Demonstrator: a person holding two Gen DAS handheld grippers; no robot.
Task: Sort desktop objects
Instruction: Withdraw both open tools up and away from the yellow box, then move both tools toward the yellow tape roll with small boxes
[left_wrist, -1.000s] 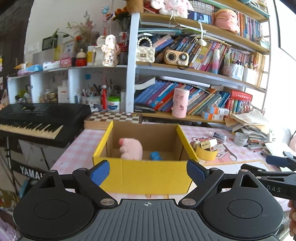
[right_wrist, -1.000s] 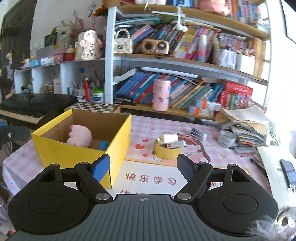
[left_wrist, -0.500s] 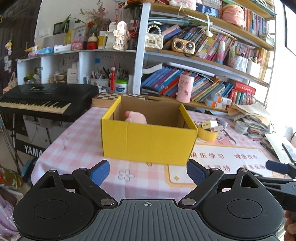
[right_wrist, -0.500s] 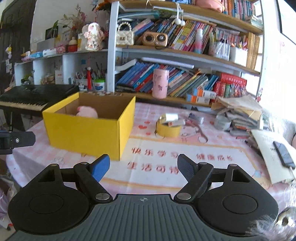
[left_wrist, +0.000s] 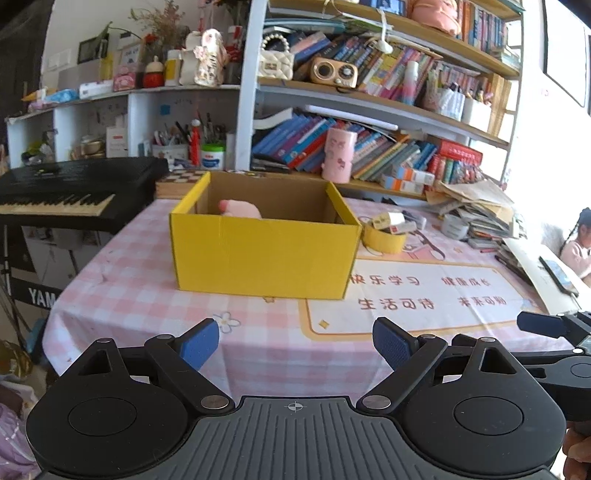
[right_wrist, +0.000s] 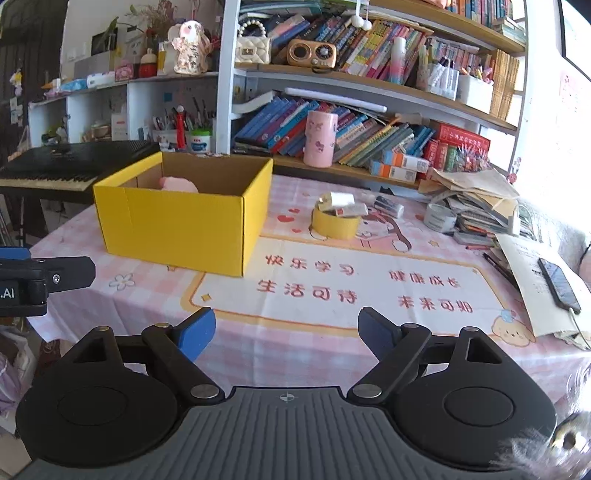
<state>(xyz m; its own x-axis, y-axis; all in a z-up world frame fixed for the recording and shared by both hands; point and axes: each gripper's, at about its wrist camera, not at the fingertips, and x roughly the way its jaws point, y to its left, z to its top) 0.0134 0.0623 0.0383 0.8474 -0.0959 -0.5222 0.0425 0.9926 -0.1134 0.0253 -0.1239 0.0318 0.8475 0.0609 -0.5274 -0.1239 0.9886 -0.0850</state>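
L wrist view: left gripper (left_wrist: 295, 343) spread wide, empty; yellow box (left_wrist: 264, 254) at 12 o'clock, pink plush (left_wrist: 240, 209) inside, tape roll (left_wrist: 384, 239) at 1 o'clock.

R wrist view: right gripper (right_wrist: 286, 330) empty, jaws opening; tape roll (right_wrist: 335, 222) w/ small items at 12 o'clock, box (right_wrist: 177, 221) at 11, so right hand looks nearer the roll.

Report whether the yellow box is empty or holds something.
Not empty: the open-topped yellow box holds a pink plush toy, which shows above its front wall. Anything else inside is hidden.
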